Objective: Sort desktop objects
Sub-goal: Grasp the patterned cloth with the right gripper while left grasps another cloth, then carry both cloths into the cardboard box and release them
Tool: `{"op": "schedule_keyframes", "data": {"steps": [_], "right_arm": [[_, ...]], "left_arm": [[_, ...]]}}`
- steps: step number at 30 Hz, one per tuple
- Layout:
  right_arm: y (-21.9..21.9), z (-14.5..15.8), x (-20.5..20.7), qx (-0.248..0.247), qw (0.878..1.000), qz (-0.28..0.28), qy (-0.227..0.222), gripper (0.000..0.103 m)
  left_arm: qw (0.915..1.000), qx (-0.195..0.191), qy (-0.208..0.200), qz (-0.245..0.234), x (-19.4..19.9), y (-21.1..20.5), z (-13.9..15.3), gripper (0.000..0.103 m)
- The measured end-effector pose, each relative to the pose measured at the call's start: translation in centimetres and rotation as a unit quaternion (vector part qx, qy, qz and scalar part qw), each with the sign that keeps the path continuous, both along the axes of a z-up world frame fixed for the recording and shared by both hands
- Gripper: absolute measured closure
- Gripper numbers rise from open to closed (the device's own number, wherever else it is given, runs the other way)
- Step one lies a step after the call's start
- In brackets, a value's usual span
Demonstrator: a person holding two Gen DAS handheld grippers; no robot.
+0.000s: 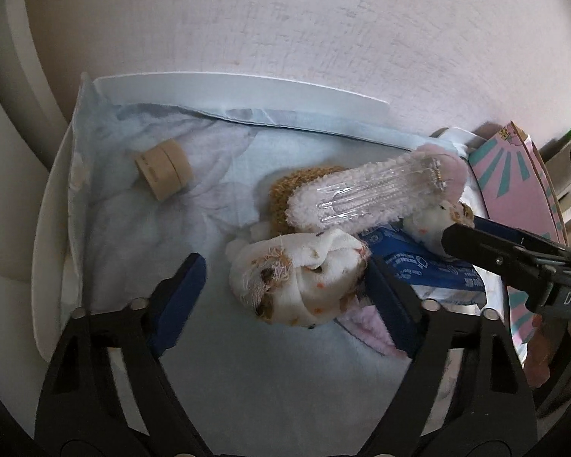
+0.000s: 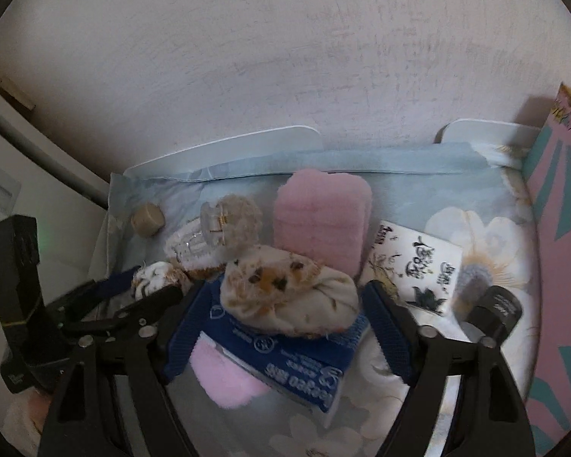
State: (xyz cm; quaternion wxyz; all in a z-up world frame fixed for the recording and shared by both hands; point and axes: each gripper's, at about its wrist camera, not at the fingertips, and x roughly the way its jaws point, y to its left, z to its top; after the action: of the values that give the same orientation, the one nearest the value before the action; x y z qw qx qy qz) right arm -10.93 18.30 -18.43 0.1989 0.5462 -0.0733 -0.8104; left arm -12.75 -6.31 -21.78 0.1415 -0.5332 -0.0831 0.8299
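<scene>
A white floral fabric bundle (image 1: 304, 278) lies on the pale blue cloth, between the fingers of my open left gripper (image 1: 285, 297). A fluffy pink hair claw (image 1: 377, 194) with clear teeth lies just beyond it, over a brown knitted piece (image 1: 285, 194). A second floral bundle (image 2: 289, 293) sits on a blue tissue pack (image 2: 285, 354), between the fingers of my open right gripper (image 2: 281, 331). The right gripper also shows in the left wrist view (image 1: 456, 243), reaching in from the right. A pink plush piece (image 2: 323, 221) stands behind the bundle.
A beige tape roll (image 1: 163, 169) lies at the far left. A white tray rim (image 1: 247, 83) runs along the wall. A black-and-white printed packet (image 2: 415, 266) and a small black object (image 2: 495, 312) lie right. A pink-and-teal box (image 2: 559, 236) stands at the far right.
</scene>
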Motion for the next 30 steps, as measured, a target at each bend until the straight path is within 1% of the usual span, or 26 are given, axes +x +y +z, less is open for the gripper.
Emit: {"op": "schedule_keyframes", "data": {"steps": [1, 2, 3, 4, 5, 7, 9, 11, 15, 18, 25, 30], "right_arm": [[-0.1, -0.2, -0.1, 0.001, 1.000, 0.002, -0.004, 0.038], [-0.2, -0.2, -0.1, -0.001, 1.000, 0.001, 0.000, 0.040], [-0.3, -0.1, 0.0, 0.000, 1.000, 0.001, 0.005, 0.046], [-0.3, 0.1, 0.1, 0.004, 1.000, 0.000, 0.011, 0.048], [-0.2, 0.3, 0.2, 0.006, 1.000, -0.001, 0.016, 0.052], [-0.2, 0.5, 0.3, 0.010, 1.000, -0.001, 0.017, 0.058], [-0.1, 0.9, 0.4, 0.011, 1.000, -0.002, 0.027, 0.068], [-0.1, 1.4, 0.6, 0.017, 0.999, 0.001, 0.036, 0.072], [0.2, 2.2, 1.2, 0.018, 0.999, 0.004, 0.043, 0.074], [0.5, 3.1, 1.9, 0.015, 0.999, 0.004, 0.046, 0.074], [1.3, 5.8, 3.9, 0.013, 0.998, 0.011, 0.053, 0.074], [1.9, 8.6, 4.7, 0.002, 0.998, 0.025, 0.064, 0.074]], "left_arm": [[0.9999, 0.013, -0.005, -0.001, -0.1, -0.1, -0.2, 0.033], [0.9997, 0.023, -0.009, -0.003, -0.1, -0.1, -0.3, 0.040], [0.9997, 0.023, -0.007, -0.002, -0.1, 0.0, -0.3, 0.042], [0.9998, 0.019, -0.003, -0.004, 0.0, 0.2, -0.2, 0.044], [0.9999, 0.014, -0.001, -0.006, 0.0, 0.4, -0.2, 0.050], [0.9999, 0.010, 0.002, -0.009, 0.1, 0.7, -0.1, 0.053], [0.9999, 0.010, 0.003, -0.009, 0.3, 0.8, 0.1, 0.058], [0.9999, 0.013, 0.002, -0.004, 0.4, 0.5, 0.4, 0.060], [0.9997, 0.023, 0.006, 0.003, 1.0, 0.1, 1.6, 0.060], [0.9996, 0.023, 0.012, 0.006, 1.7, 0.0, 3.0, 0.060], [0.9996, 0.017, 0.020, 0.005, 3.2, -0.3, 6.6, 0.060], [0.9996, 0.015, 0.025, -0.006, 3.6, 0.3, 9.4, 0.060]]}}
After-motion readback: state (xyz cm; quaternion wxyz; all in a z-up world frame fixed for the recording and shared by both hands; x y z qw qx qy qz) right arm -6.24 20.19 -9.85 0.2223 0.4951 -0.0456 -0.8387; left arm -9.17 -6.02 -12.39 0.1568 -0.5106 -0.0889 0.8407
